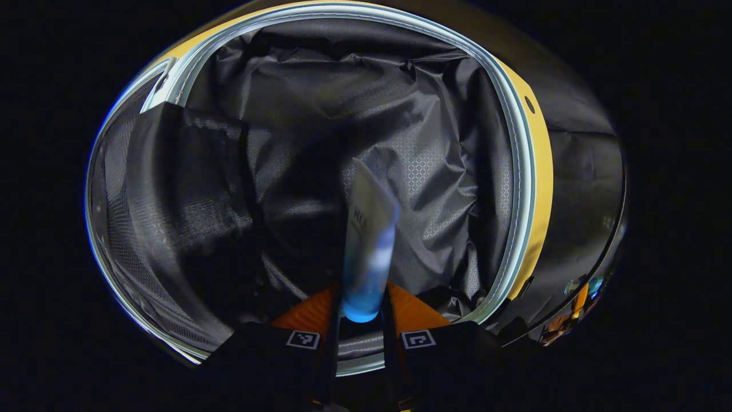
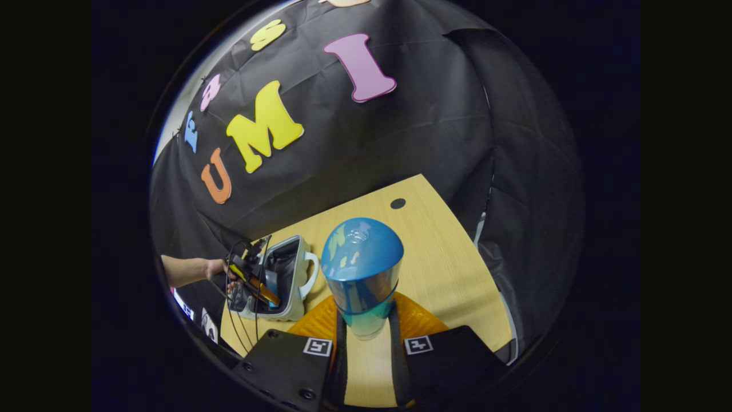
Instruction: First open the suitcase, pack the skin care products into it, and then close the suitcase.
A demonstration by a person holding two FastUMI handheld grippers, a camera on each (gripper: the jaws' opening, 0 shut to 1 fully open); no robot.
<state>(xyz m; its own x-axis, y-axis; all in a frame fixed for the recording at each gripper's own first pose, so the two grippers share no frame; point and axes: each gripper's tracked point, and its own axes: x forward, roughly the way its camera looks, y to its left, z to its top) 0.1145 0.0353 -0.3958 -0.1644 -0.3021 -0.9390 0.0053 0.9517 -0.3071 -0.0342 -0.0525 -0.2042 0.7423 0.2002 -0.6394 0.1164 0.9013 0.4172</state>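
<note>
Two products are in hand, one per gripper. The left gripper (image 1: 361,337) is clamped on a tube (image 1: 369,252), both fingers pressing its blue cap end; the tube runs straight forward from the claw, its flat crimped end farthest out. Directly ahead of and below this claw lies the open suitcase (image 1: 529,171), pale zip rim and yellow shell edge ringing a crumpled dark lining (image 1: 320,131). The tube hangs over the lining; whether it touches the fabric cannot be told, as the lower cavity is in deep shadow. Nothing else can be made out inside, so far as the light allows.

The right gripper (image 2: 366,343) holds a blue bottle (image 2: 361,269) between both fingers, grip low on its translucent body, domed cap forward of the claw and tilted slightly left. Beneath it is the table (image 2: 446,257), with a dark round hole (image 2: 398,203) ahead of the claw.

The right gripper view adds the wider setting: far left of this claw the suitcase (image 2: 297,280) sits on the table, open, white handle (image 2: 311,269) toward the bottle, with a hand (image 2: 217,268) holding the other gripper (image 2: 254,283) down into it.
</note>
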